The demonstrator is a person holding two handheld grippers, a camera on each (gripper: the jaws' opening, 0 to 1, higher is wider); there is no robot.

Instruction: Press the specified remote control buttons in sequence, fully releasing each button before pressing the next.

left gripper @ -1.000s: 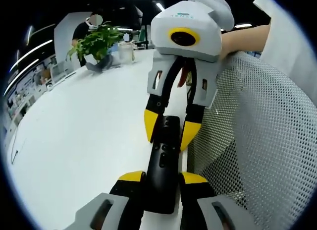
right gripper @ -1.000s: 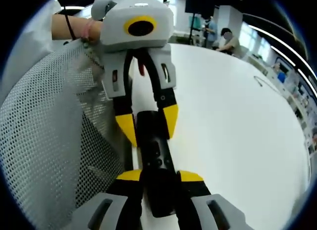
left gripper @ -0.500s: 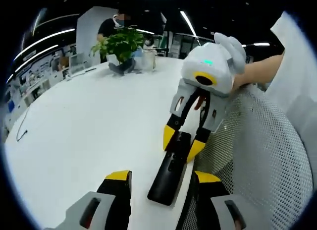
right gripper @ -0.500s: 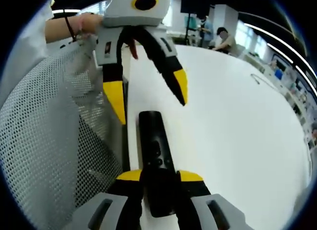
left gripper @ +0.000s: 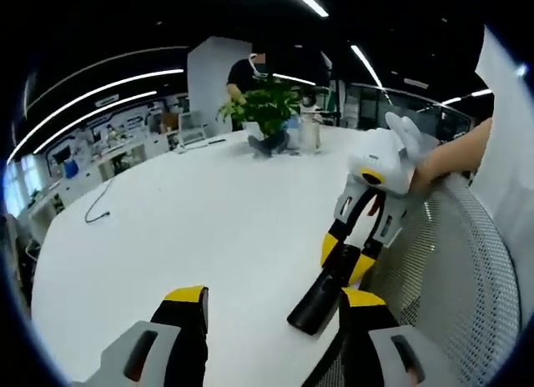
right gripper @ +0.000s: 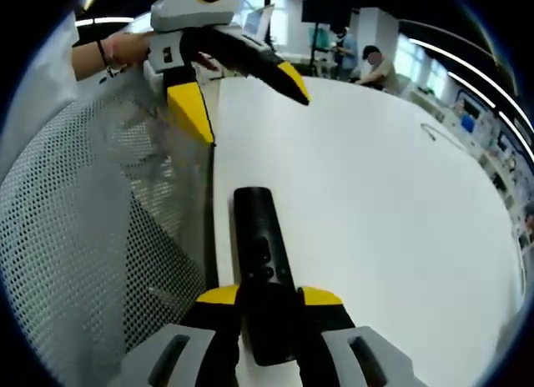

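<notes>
A black remote control lies lengthwise on the white surface, close to its edge, with its buttoned face turned up. The right gripper has its yellow-tipped jaws closed on the near end of the remote, one jaw against each long side, while the far end of the remote reaches out ahead of it along the surface. In the left gripper view the same hold is seen from the other end: the right gripper comes down from a person's hand and pinches the far part of the remote, whose free end points toward the camera. The left gripper has its jaws spread wide apart with nothing between them, above the bare surface and short of the remote's free end. In the right gripper view the left gripper hangs in the air well beyond the remote, its jaws splayed open and touching nothing. A white mesh chair back stands just beside the surface edge next to the remote. At the far side of the surface stands a potted plant, with a person behind it. A thin cable lies on the surface, well apart from the remote.
</notes>
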